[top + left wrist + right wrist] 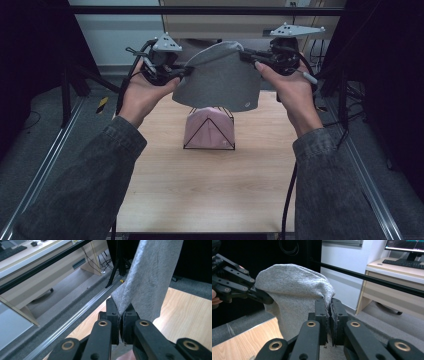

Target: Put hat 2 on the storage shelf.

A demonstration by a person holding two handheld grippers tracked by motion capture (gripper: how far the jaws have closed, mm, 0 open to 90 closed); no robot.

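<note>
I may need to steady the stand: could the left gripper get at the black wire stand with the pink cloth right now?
Probably not: the left gripper is shut on the grey cloth, which hangs above the wire stand; the right gripper pinches its other edge.

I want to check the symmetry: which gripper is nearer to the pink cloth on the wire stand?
Left, slightly. The left gripper and right gripper both hold the grey cloth above the pink cloth.
</note>
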